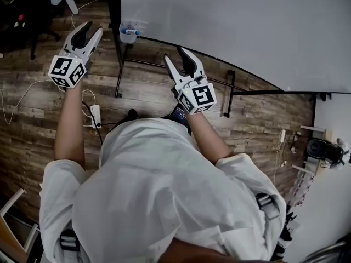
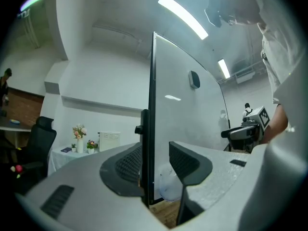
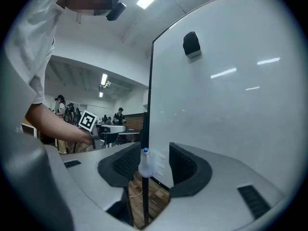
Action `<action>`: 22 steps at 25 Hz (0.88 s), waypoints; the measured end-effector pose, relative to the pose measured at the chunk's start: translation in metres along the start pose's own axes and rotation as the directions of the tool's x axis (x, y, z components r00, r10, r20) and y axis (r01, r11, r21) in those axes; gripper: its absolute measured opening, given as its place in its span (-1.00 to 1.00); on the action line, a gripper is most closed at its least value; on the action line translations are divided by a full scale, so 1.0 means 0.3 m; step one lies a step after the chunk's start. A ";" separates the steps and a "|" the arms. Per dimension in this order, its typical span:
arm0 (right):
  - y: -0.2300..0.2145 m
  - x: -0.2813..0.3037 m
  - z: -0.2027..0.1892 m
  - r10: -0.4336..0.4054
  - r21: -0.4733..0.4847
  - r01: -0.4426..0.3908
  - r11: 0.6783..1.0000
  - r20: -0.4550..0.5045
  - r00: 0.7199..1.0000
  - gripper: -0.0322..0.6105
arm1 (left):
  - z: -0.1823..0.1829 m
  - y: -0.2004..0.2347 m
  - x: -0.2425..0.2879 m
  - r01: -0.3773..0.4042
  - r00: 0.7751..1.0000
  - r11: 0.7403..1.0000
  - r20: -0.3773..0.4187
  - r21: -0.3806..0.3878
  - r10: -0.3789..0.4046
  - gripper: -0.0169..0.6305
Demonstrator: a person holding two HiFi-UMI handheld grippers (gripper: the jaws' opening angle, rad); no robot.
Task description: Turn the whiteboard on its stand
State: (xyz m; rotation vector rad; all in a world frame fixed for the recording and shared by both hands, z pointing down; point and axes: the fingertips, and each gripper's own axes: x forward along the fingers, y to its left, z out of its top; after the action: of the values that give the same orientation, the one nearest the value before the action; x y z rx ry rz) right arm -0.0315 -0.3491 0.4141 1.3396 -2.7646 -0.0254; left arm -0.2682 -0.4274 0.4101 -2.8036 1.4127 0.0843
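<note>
The whiteboard [image 1: 236, 26] is a large white panel in a black frame on a black stand [image 1: 119, 64]; in the head view it fills the upper right. My left gripper [image 1: 90, 33] is open just left of the board's left edge. Along its jaws, in the left gripper view, the black frame edge [image 2: 150, 105] stands upright in the gap of the left gripper [image 2: 155, 158], and the pads do not press on it. My right gripper [image 1: 180, 56] is open below the board's lower edge. In the right gripper view the board's edge [image 3: 148, 105] shows beyond the right gripper [image 3: 153, 160].
A clear cup with blue-capped markers [image 1: 128, 32] hangs at the board's corner. A black eraser [image 3: 191, 44] sticks to the board's face. A power strip [image 1: 95, 115] and white cables lie on the wooden floor. The stand's foot [image 1: 227, 95] is at right. People stand in the background.
</note>
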 end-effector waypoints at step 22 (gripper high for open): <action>0.068 -0.445 -0.011 0.018 0.002 -0.018 1.000 0.009 1.000 -0.69 | -0.058 -0.671 -0.393 -0.053 0.998 0.996 -0.042 -0.075 0.050 -0.52</action>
State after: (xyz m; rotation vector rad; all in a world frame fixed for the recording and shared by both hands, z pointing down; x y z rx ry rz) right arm 0.0353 -0.2319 0.4109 1.3188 -2.7843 -0.0274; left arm -0.1758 -0.2133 0.4286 -2.8448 1.5231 0.0833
